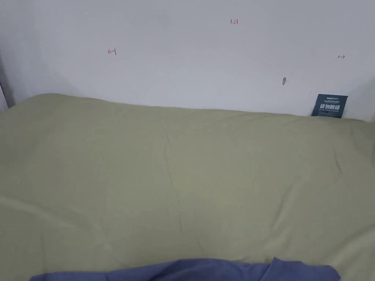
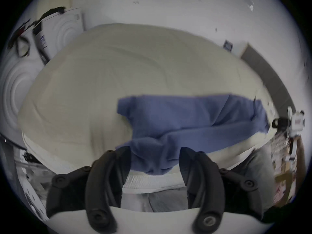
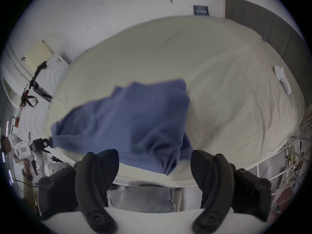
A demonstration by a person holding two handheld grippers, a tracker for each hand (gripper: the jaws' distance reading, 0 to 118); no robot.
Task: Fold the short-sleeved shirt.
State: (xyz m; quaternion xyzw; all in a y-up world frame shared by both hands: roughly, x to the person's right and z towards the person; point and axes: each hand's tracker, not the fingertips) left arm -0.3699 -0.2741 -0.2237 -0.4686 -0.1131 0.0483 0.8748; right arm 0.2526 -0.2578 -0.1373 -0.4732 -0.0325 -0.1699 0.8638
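The blue shirt (image 1: 190, 270) lies at the near edge of the bed (image 1: 183, 164), a bit to the right. It is not folded yet. It is bunched and wavy, with a thick roll of cloth along its near side and one corner pulled out to the left. I cannot pick out the sleeves or the neck.

I think this is the first step: getting the shirt spread out flat. The next move calls for grabbing two corners and pulling them apart so the cloth lies smooth, farther in on the bed.

The left tongs (image 2: 153, 150) are wide open, with a lump of shirt between the jaws that they do not pinch. The right tongs (image 3: 154, 153) are wide open too, with a fold of shirt hanging between them.

A small white thing (image 3: 282, 80) lies far off on the right of the bed.
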